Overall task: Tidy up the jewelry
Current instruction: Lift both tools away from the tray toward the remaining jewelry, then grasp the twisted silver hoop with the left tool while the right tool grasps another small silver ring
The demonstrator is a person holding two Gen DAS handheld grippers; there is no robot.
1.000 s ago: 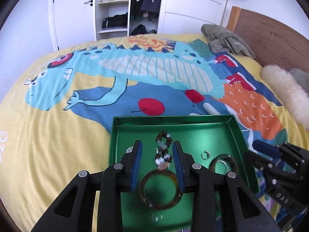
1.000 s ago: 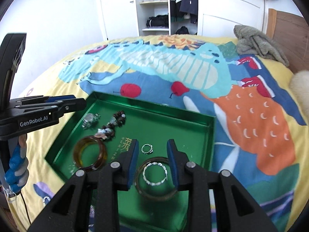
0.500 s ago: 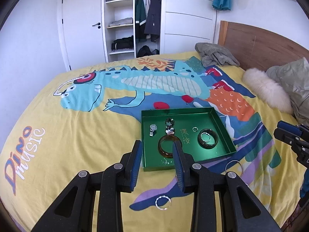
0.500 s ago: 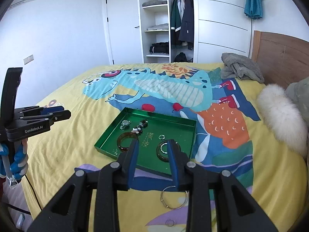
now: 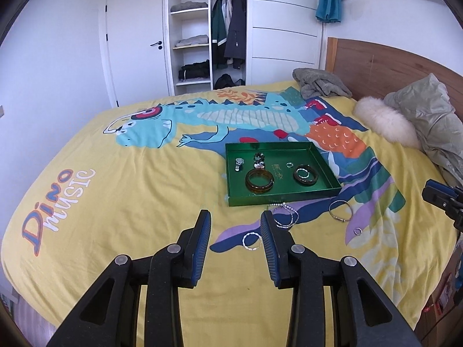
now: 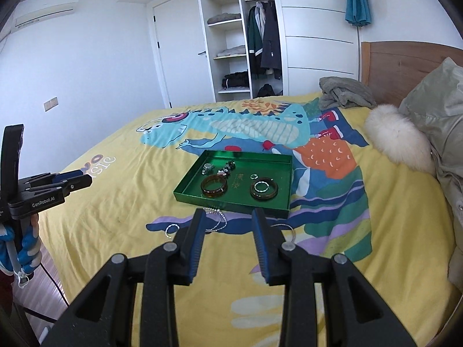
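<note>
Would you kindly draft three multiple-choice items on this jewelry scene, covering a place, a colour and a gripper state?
1. Where does the silver ball-chain necklace lie?
A. in the tray
B. on the bedspread before the tray
C. on the fluffy pillow

2. What colour is the shallow rectangular metal tray?
A. green
B. red
C. white

3. How is the left gripper?
A. shut on a bangle
B. shut and empty
C. open and empty

Answers: 1 B, the chain rests on the yellow dinosaur bedspread by the tray's near wall. 2 A, its walls and floor are green. 3 C, its blue-padded fingers stand apart with nothing between.
</note>
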